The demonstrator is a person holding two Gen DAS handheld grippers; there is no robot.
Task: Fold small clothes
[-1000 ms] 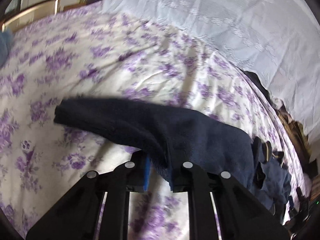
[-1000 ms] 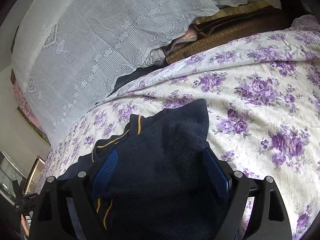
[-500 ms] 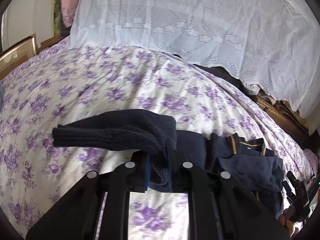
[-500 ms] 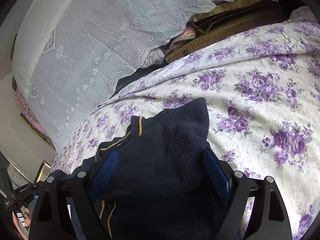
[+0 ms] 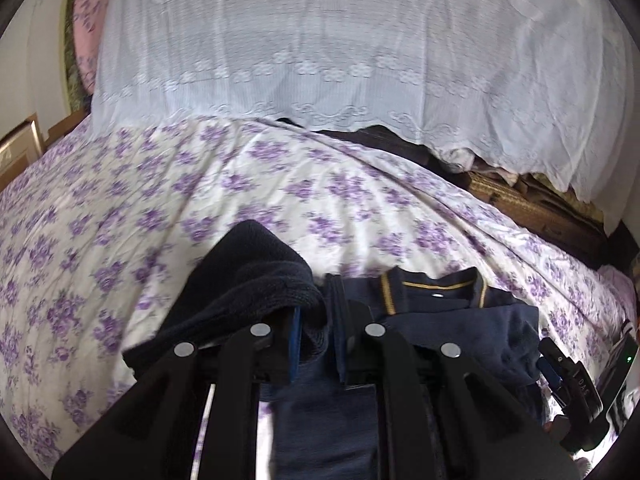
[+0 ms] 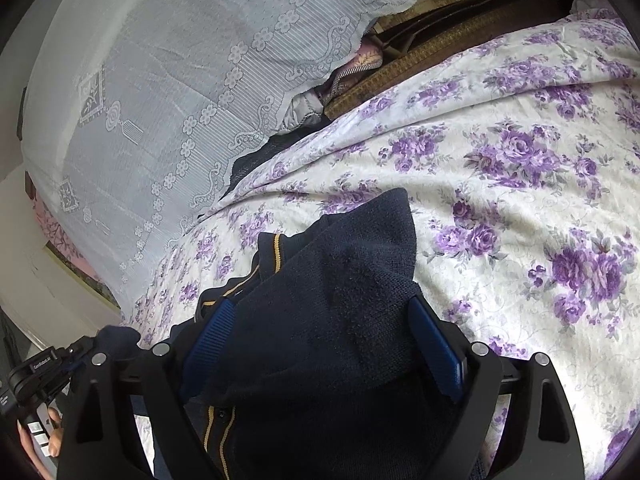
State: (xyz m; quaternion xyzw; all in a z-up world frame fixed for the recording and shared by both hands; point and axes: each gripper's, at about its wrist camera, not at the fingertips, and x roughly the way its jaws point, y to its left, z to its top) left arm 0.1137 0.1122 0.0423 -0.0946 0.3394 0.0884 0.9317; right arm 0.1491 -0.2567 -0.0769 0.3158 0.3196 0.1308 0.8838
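Observation:
A small navy knit cardigan (image 5: 448, 304) with gold-striped collar lies on the purple-flowered bedsheet (image 5: 160, 200). My left gripper (image 5: 318, 340) is shut on its navy sleeve (image 5: 248, 280), which bunches over the left finger, above the garment body. In the right wrist view the cardigan (image 6: 320, 320) lies between and under my right gripper (image 6: 324, 340), whose blue pads stand wide apart; the sleeve fold (image 6: 372, 240) points away from me. The left gripper also shows at the left edge of the right wrist view (image 6: 44, 364).
A white lace cloth (image 5: 340, 60) hangs along the bed's far side over dark wooden furniture (image 5: 532, 208). Folded fabrics (image 6: 340, 80) lie under it. The flowered sheet (image 6: 520, 160) stretches to the right.
My left gripper has carried the sleeve rightward over the cardigan's body, and the sleeve has gone from stretched out to bunched. The right gripper has stayed nearly still on the garment.

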